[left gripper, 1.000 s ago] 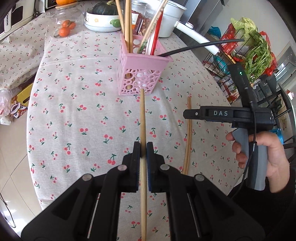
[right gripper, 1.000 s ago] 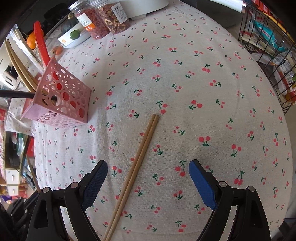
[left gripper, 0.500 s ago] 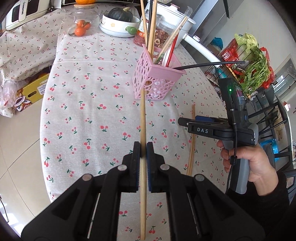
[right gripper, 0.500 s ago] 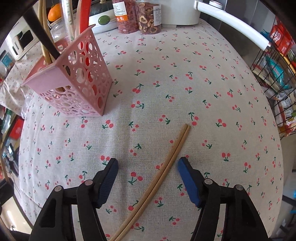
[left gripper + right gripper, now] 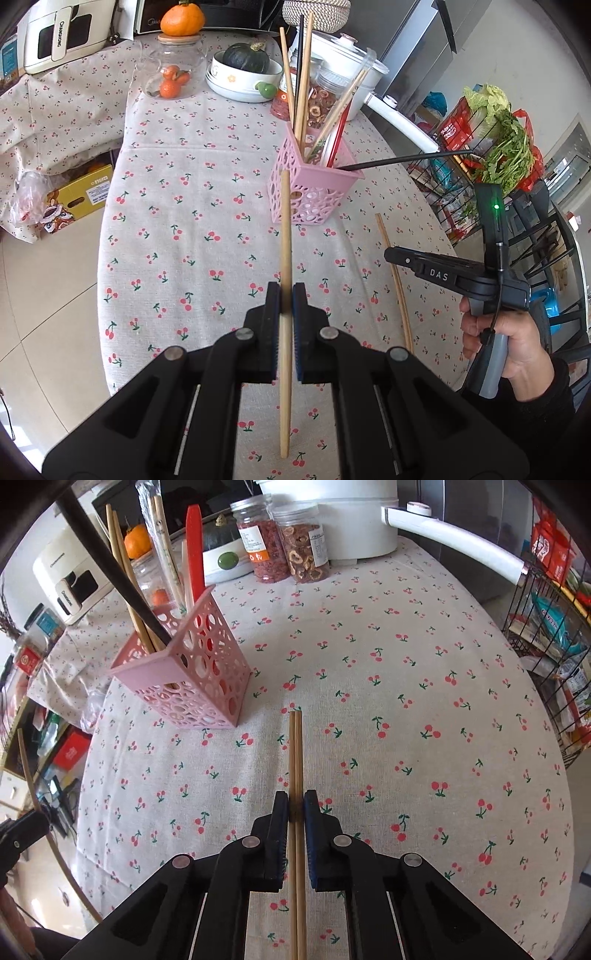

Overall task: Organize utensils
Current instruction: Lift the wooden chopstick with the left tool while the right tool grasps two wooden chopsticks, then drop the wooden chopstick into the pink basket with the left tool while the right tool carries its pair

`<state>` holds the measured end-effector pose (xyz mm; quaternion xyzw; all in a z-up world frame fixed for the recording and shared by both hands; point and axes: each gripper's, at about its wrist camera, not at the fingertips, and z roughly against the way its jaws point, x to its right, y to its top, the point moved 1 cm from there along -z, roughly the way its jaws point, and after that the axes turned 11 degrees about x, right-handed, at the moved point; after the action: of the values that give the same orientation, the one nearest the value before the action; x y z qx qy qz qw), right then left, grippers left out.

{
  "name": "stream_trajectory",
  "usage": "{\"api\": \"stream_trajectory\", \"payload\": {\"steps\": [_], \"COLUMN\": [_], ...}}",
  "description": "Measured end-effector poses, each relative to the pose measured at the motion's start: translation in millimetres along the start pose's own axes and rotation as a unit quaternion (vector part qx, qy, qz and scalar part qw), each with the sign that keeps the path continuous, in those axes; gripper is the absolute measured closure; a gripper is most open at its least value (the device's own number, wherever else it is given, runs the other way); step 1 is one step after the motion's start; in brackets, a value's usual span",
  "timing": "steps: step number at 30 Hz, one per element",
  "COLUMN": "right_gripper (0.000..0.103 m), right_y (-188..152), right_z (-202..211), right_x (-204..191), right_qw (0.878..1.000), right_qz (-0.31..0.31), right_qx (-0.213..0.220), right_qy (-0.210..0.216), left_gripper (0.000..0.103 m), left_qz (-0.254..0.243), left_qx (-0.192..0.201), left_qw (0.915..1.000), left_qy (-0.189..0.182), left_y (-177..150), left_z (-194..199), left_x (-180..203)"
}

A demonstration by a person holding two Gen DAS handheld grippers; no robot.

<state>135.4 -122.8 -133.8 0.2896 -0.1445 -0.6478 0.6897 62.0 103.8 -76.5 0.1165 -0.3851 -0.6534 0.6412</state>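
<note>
A round table (image 5: 424, 657) under a cherry-print cloth (image 5: 177, 229) filled both views, tiled floor (image 5: 40, 295) left, a wire rack (image 5: 480, 192) of greens right. The left gripper (image 5: 285, 299) clenched one wooden chopstick (image 5: 284, 229). The right gripper (image 5: 295, 805) had just closed, grasping a chopstick pair (image 5: 295, 753) near the pink holder (image 5: 195, 679).

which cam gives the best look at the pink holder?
Left wrist view: the pink holder stands near centre, its open top and the utensils inside visible, only partly crossed by the chopstick in the left gripper. Right wrist view shows it off to the left, tilted by the fisheye lens.
</note>
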Motion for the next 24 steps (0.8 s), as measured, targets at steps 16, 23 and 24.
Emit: {"api": "stream_trajectory", "payload": {"steps": [16, 23, 24], "right_gripper": [0.098, 0.098, 0.098], "right_y": [22.5, 35.1, 36.4], "right_z": [148.3, 180.2, 181.6], "right_x": [-4.4, -4.4, -3.7], "right_qw": [0.965, 0.945, 0.944], "right_qz": [0.045, 0.055, 0.056], "right_qx": [0.257, 0.322, 0.325], "right_qy": [0.022, 0.029, 0.031], "left_gripper": [0.096, 0.096, 0.096], "left_qz": [-0.023, -0.015, -0.012], "left_qx": [0.154, 0.253, 0.265], "left_qw": [0.9879, 0.9675, 0.9642], "left_qy": [0.005, 0.0, -0.001], "left_y": [41.3, 67.8, 71.1], "left_z": [61.0, 79.6, 79.2], "left_x": [32.3, 46.7, 46.9]}}
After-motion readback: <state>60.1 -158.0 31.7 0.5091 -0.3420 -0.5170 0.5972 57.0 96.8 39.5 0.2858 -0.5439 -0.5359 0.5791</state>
